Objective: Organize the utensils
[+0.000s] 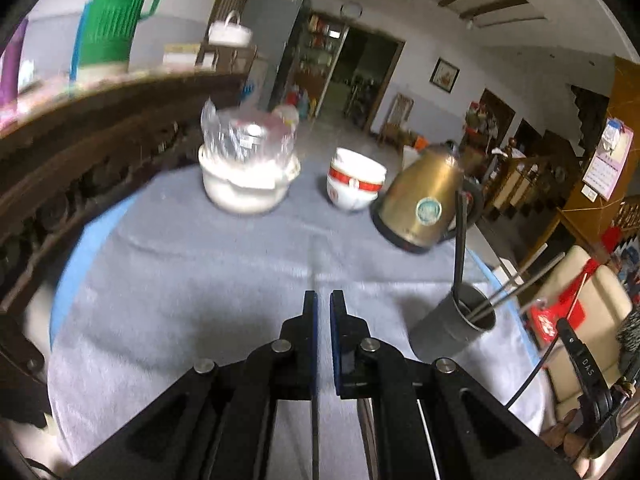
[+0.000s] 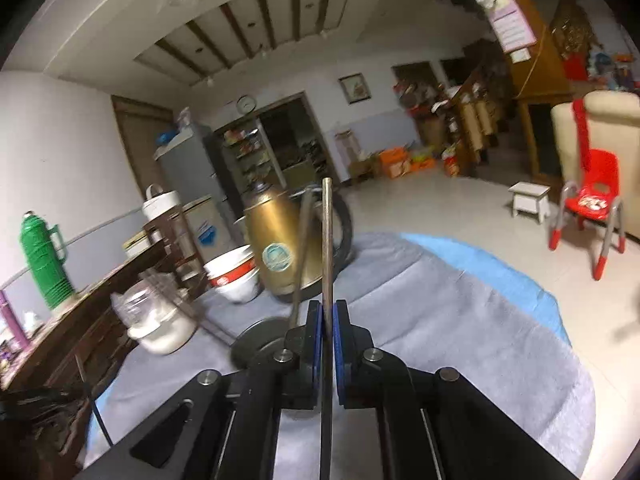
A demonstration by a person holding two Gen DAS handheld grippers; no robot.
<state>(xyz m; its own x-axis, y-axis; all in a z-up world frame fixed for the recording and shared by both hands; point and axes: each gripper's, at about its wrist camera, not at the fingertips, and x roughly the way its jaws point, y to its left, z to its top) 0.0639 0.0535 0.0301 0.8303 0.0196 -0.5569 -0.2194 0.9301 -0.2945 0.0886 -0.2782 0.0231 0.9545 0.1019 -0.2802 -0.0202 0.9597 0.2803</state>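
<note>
Cup (image 1: pixel 452 330) near cloth's edge (image 1: pixel 516 312) — (grey) middle bare.

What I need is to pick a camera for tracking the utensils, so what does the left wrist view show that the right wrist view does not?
Only the left wrist view: the left gripper, shut and empty, and the open mouth of the dark cup with utensils leaning out.

Only the right wrist view: the right gripper shut on a metal stick, plus a red chair and a white stool.

Both: the cup, gold kettle, stacked bowls, green thermos and grey cloth.
</note>
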